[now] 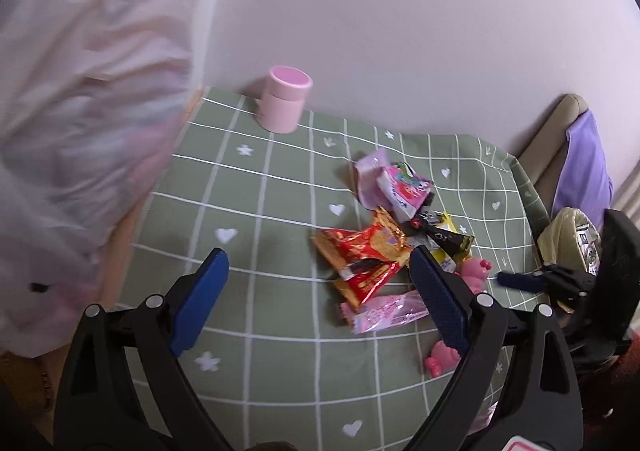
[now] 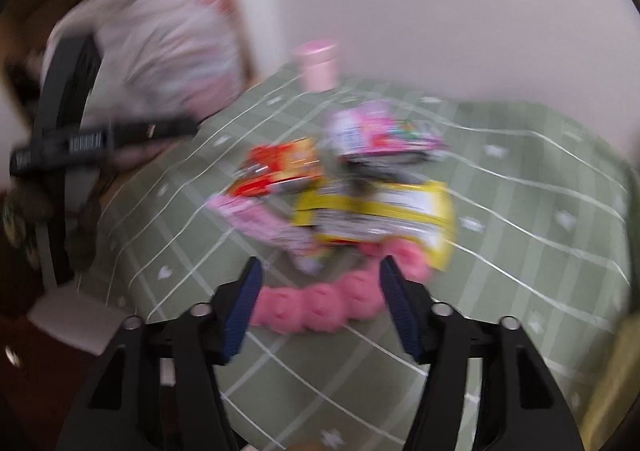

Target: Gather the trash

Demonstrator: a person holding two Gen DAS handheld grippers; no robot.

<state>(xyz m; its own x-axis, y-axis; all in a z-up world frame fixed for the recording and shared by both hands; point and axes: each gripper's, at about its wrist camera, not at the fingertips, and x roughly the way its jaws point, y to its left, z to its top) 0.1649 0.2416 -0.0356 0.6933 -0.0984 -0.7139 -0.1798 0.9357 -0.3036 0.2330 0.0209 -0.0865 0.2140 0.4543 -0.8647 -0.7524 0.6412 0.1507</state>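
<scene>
A pile of snack wrappers lies on the green checked tablecloth (image 1: 280, 211): a red-orange wrapper (image 1: 360, 255), a pink wrapper (image 1: 384, 311), a pink-purple packet (image 1: 396, 187) and a yellow-black packet (image 1: 444, 239). My left gripper (image 1: 320, 279) is open and empty, just above the cloth, left of the pile. My right gripper (image 2: 320, 287) is open and empty, hovering near a pink toy strip (image 2: 320, 311) in front of the blurred wrappers (image 2: 360, 207). The right gripper also shows in the left wrist view (image 1: 520, 281).
A pink cylindrical container (image 1: 286, 99) stands at the back by the white wall. A translucent white plastic bag (image 1: 80, 131) hangs at the left. A lined bin (image 1: 568, 243) sits off the table's right edge. A chair with purple cloth (image 1: 584, 163) is behind it.
</scene>
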